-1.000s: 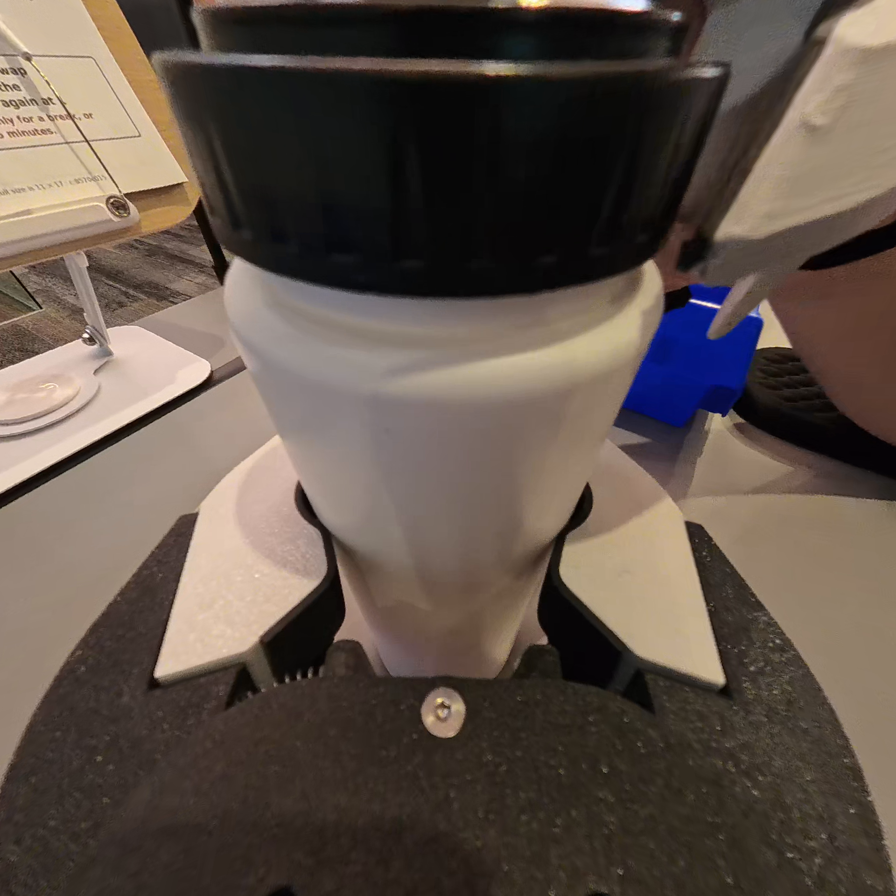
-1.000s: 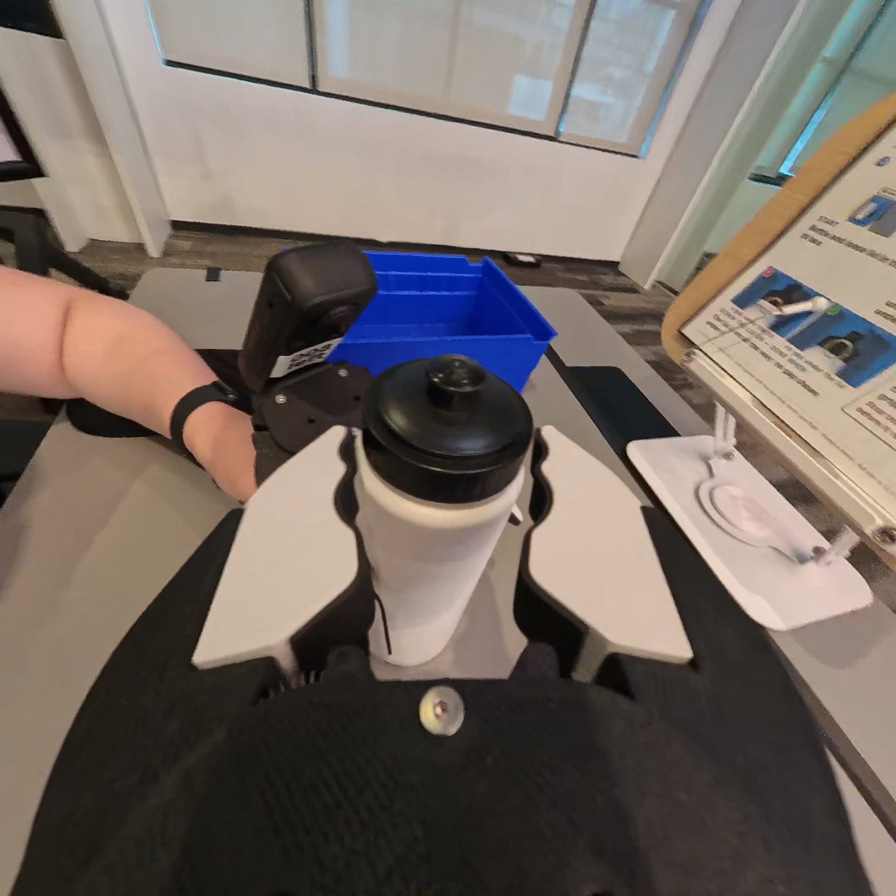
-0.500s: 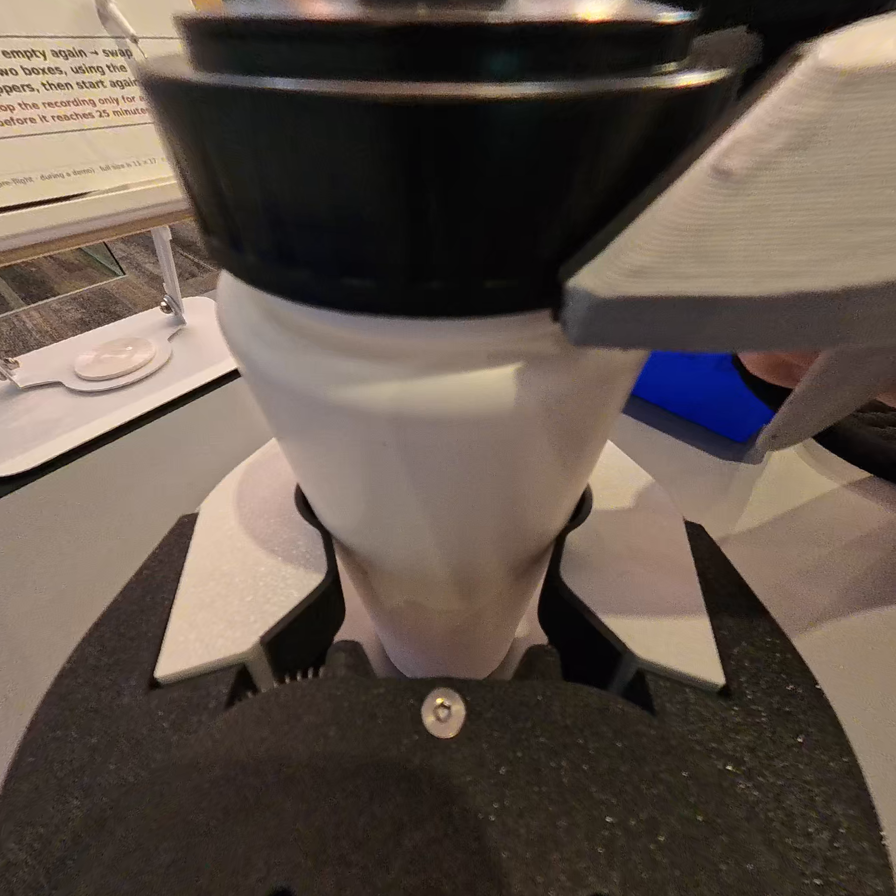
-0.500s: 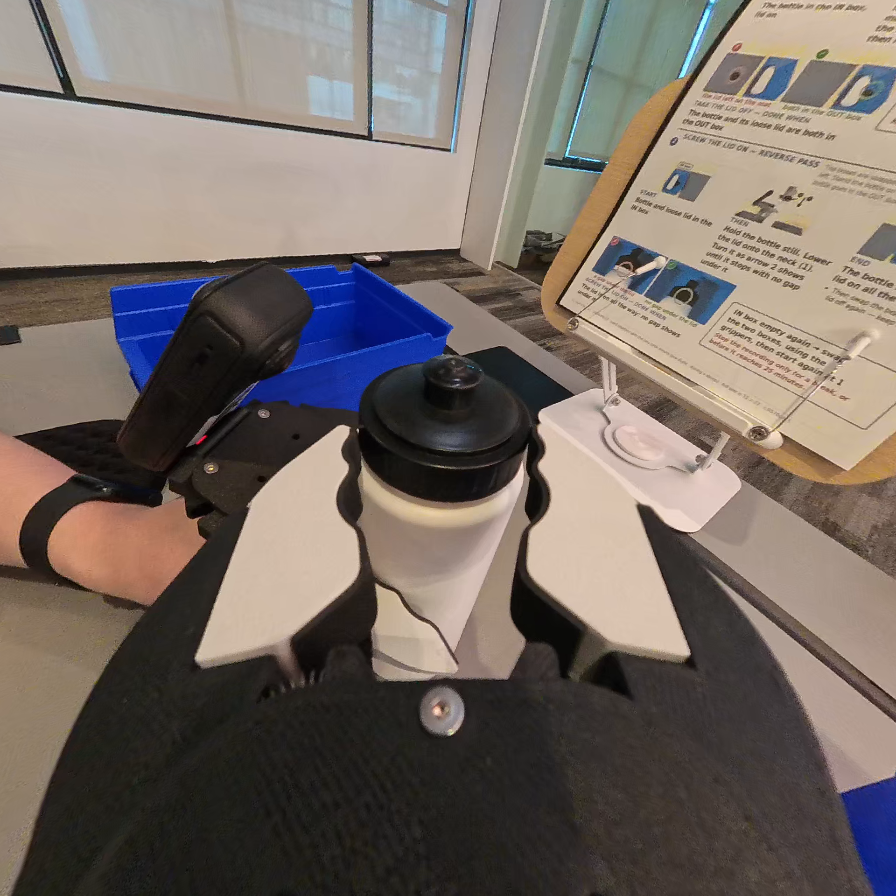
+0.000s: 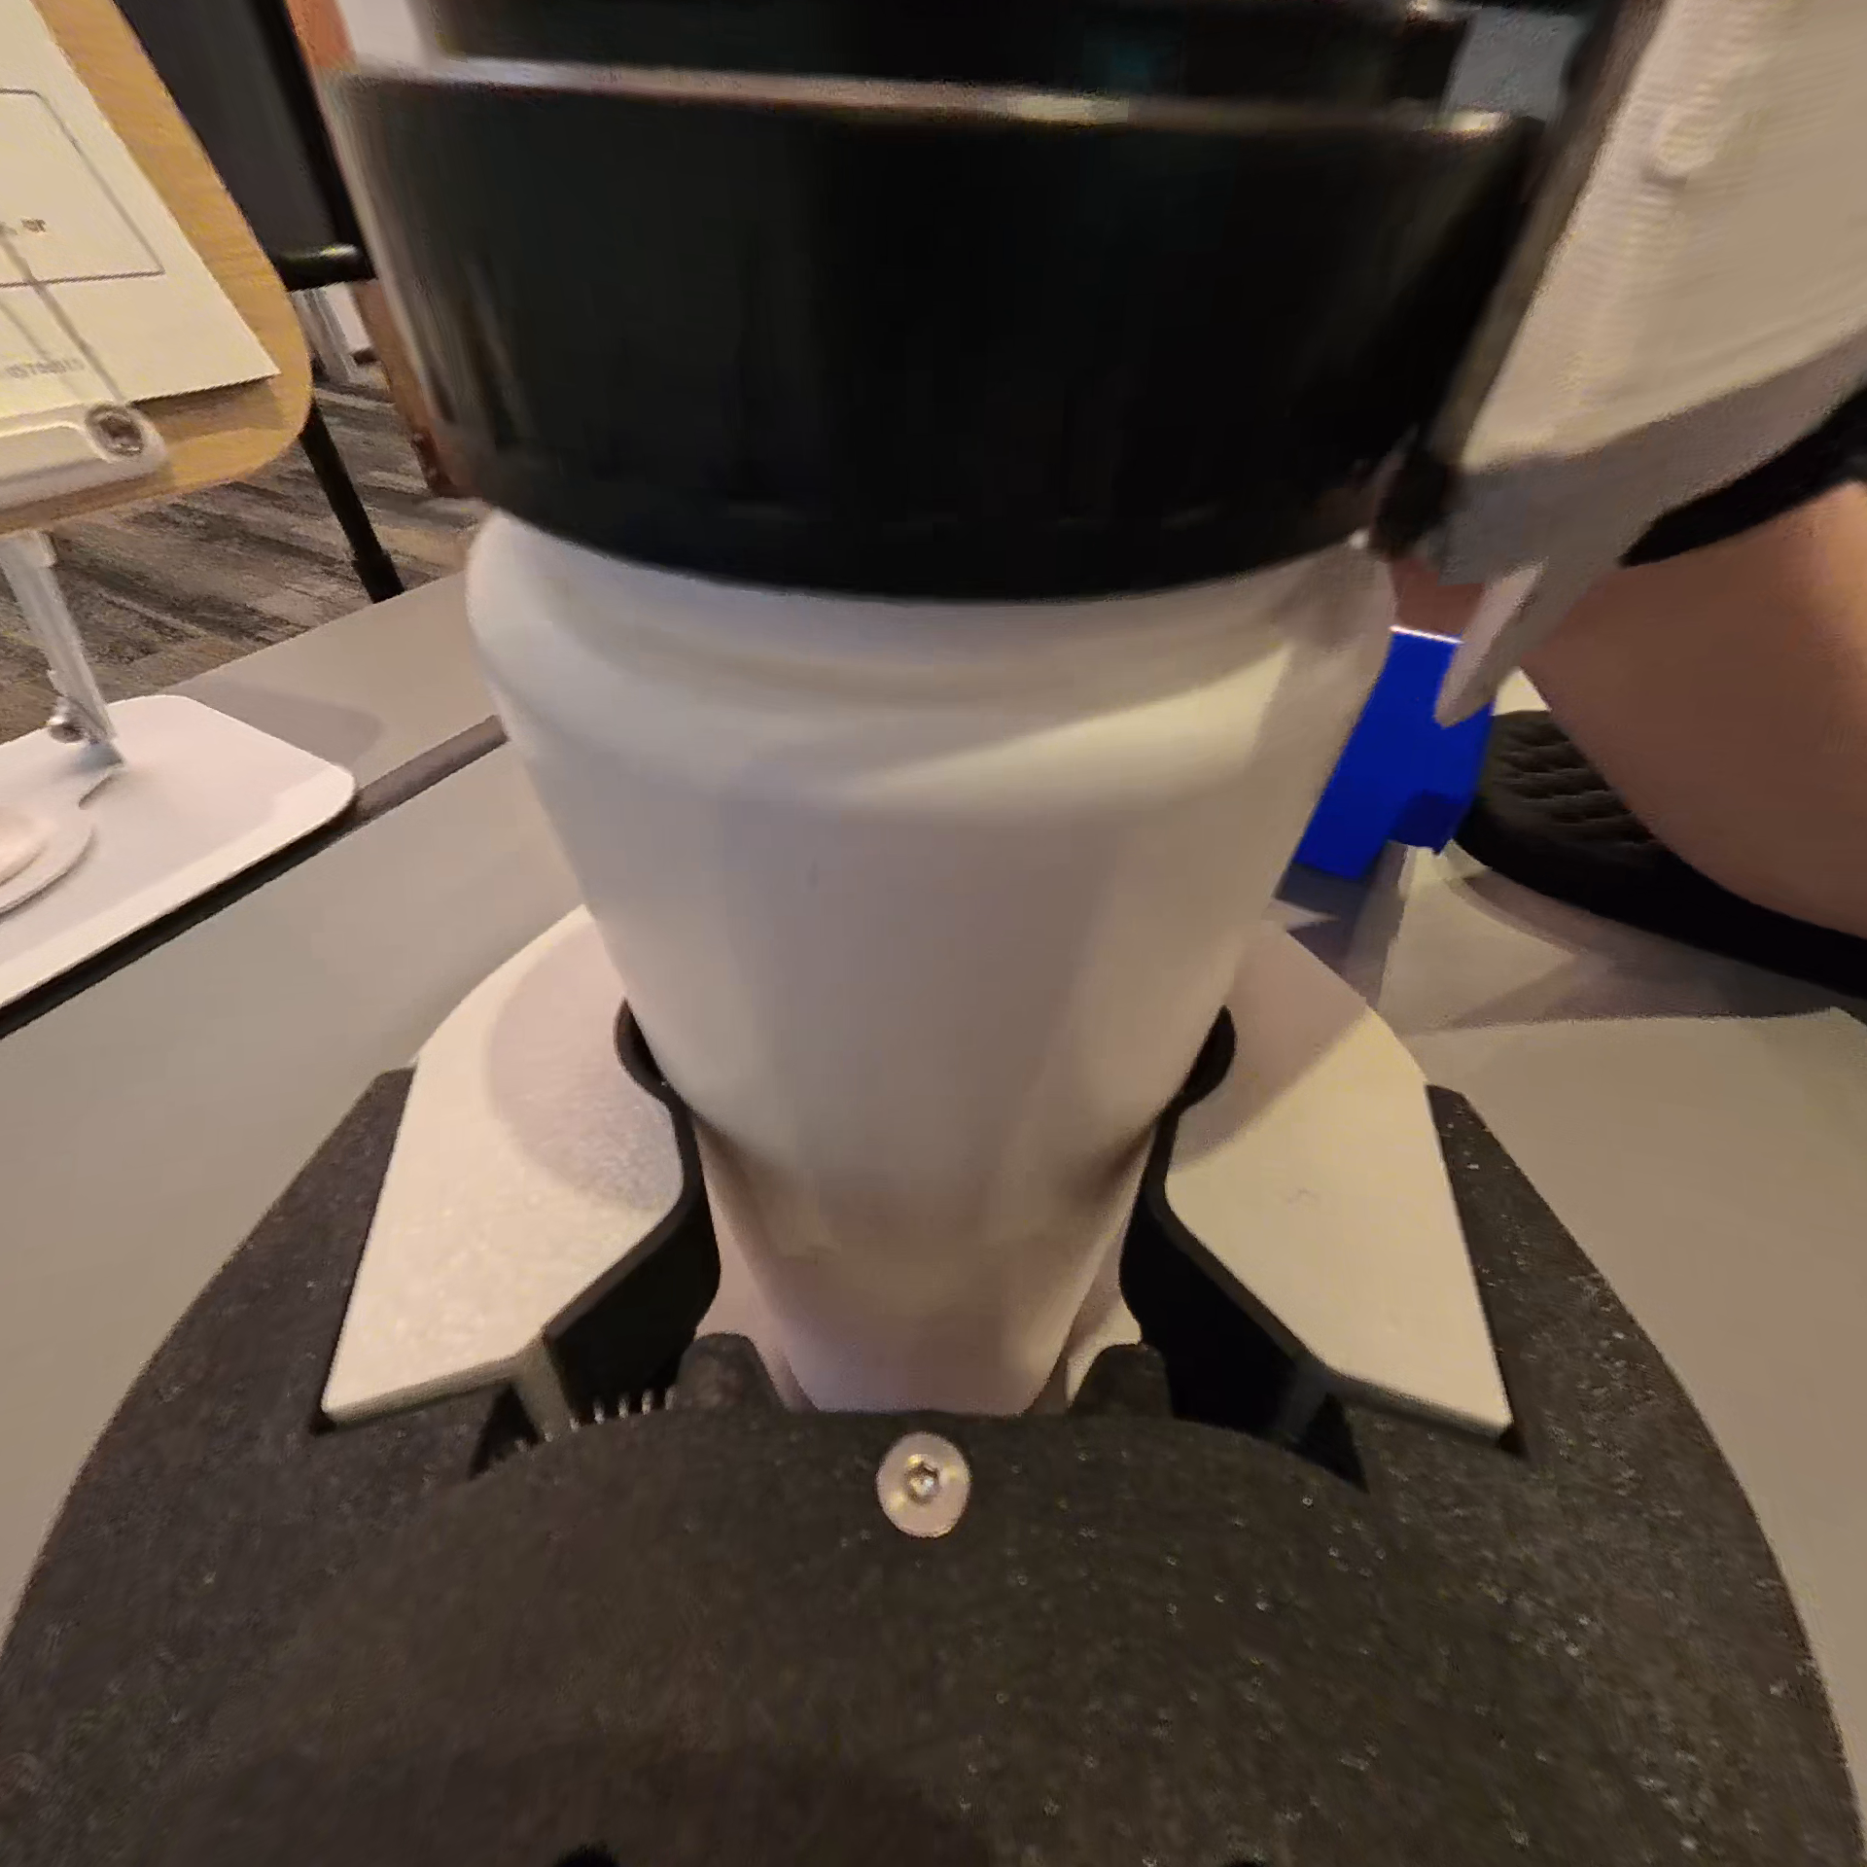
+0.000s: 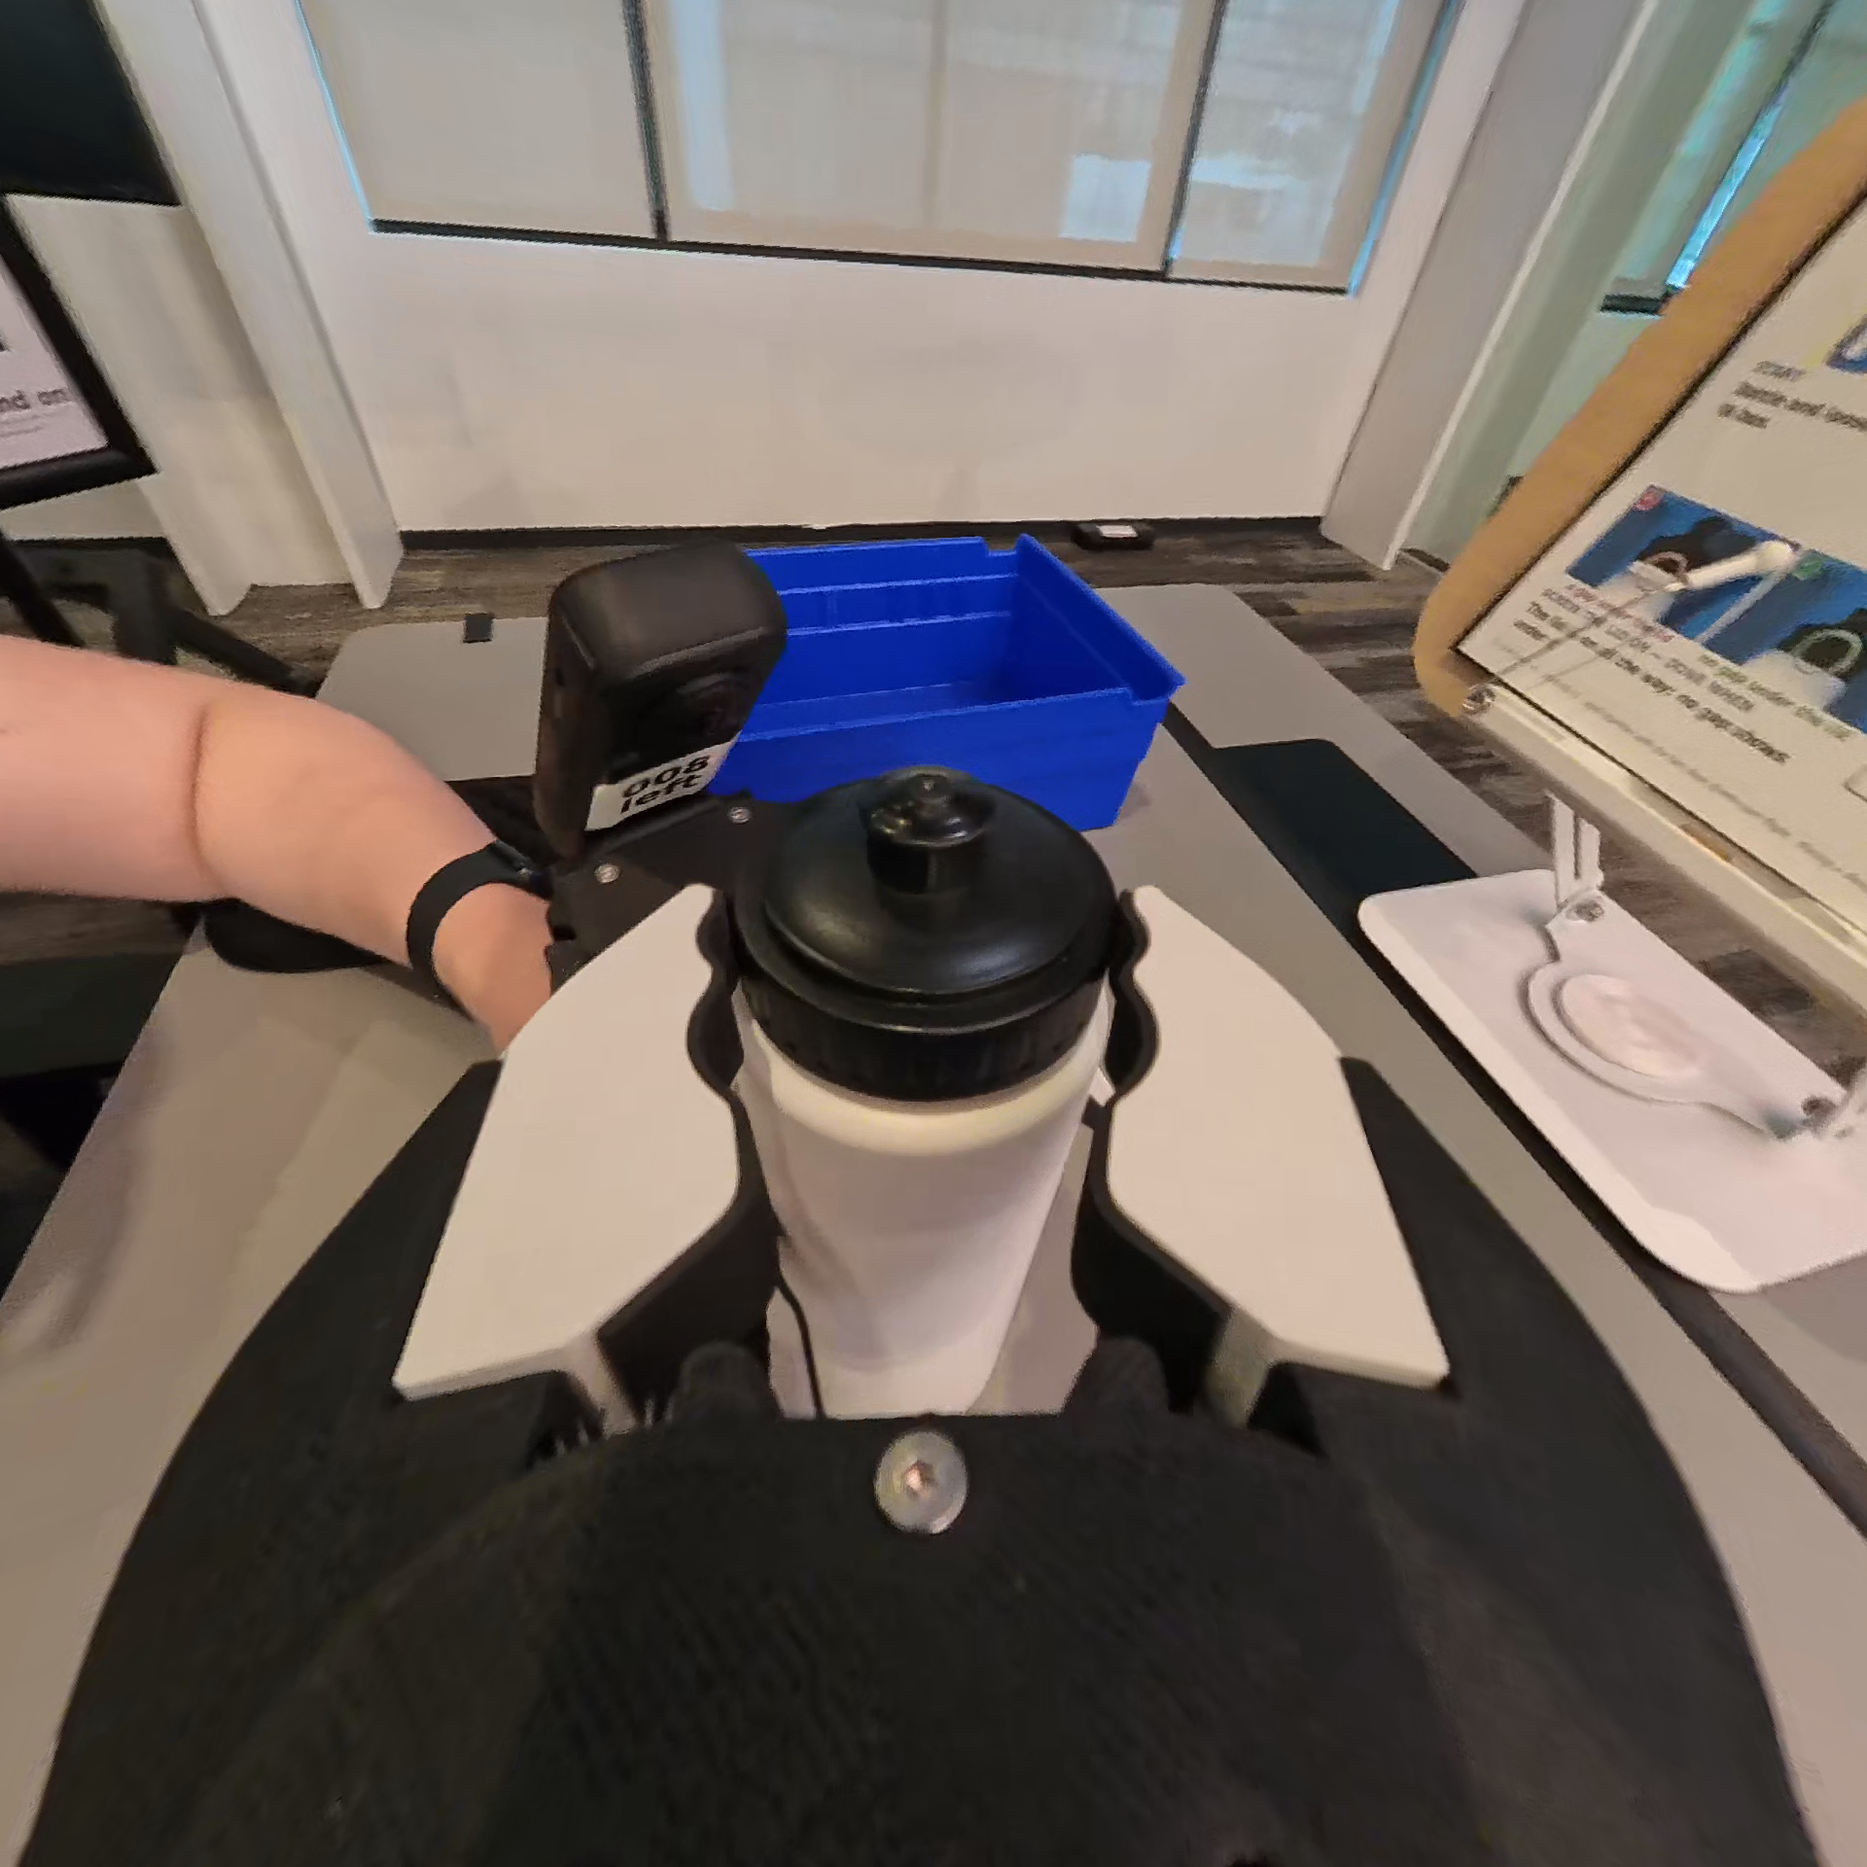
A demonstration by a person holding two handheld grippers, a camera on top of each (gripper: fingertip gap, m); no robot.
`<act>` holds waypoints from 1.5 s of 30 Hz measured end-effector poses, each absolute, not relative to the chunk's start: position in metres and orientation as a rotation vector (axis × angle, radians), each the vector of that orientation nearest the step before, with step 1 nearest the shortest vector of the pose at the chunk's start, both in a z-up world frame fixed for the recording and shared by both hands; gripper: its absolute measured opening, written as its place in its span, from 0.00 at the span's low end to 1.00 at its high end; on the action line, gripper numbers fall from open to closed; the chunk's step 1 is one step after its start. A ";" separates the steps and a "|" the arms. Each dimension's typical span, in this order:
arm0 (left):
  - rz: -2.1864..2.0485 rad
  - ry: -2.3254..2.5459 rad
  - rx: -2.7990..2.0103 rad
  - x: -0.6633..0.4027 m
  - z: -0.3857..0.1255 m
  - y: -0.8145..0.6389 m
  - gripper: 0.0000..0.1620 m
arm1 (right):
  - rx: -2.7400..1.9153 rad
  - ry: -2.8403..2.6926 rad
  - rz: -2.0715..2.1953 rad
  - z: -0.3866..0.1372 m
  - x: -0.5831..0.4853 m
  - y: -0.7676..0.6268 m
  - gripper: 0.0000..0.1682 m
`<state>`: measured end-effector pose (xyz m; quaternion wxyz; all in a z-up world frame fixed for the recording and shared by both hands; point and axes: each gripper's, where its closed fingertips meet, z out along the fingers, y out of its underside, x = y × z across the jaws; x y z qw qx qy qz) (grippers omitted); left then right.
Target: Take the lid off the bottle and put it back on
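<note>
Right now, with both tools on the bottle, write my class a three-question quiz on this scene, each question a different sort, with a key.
1. True or false: the lid is off the bottle.
2. What does the left tool grip? A the bottle's white body; B the blue bin; C the stand's white base.
3. Fill in: the right tool closes around the black ____.

Key: 1 false, the lid sits on the bottle. 2 A. 3 lid.

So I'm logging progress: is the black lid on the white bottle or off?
On. The black ribbed screw lid sits on the white plastic bottle's neck, no gap visible.
</note>
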<state>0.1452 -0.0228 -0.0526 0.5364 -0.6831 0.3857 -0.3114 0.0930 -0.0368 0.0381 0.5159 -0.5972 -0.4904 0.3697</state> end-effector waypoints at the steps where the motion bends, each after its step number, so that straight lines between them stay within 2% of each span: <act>1: -0.722 0.897 -1.640 0.143 -0.053 -0.020 0.63 | -1.458 -1.128 0.871 0.038 0.091 -0.034 0.43; 7: -0.586 0.797 -1.708 0.131 -0.055 -0.010 0.63 | -1.525 -0.854 0.671 0.039 0.087 -0.028 0.43; 17: -0.792 0.991 -1.605 0.149 -0.054 -0.029 0.62 | -1.397 -1.255 0.920 0.037 0.096 -0.042 0.44; 26: -0.565 0.814 -1.741 0.130 -0.058 -0.008 0.63 | -1.581 -0.846 0.706 0.036 0.088 -0.027 0.43; 30: -0.582 0.848 -1.700 0.131 -0.058 -0.009 0.63 | -1.549 -0.944 0.739 0.037 0.088 -0.027 0.43; 33: -0.664 0.933 -1.680 0.139 -0.059 -0.017 0.62 | -1.461 -1.122 0.860 0.039 0.090 -0.034 0.47; 38: -0.766 1.004 -1.641 0.149 -0.060 -0.029 0.62 | -1.379 -1.216 0.937 0.044 0.099 -0.041 0.43; 45: -0.613 0.869 -1.743 0.136 -0.062 -0.011 0.62 | -1.518 -0.927 0.712 0.044 0.092 -0.025 0.43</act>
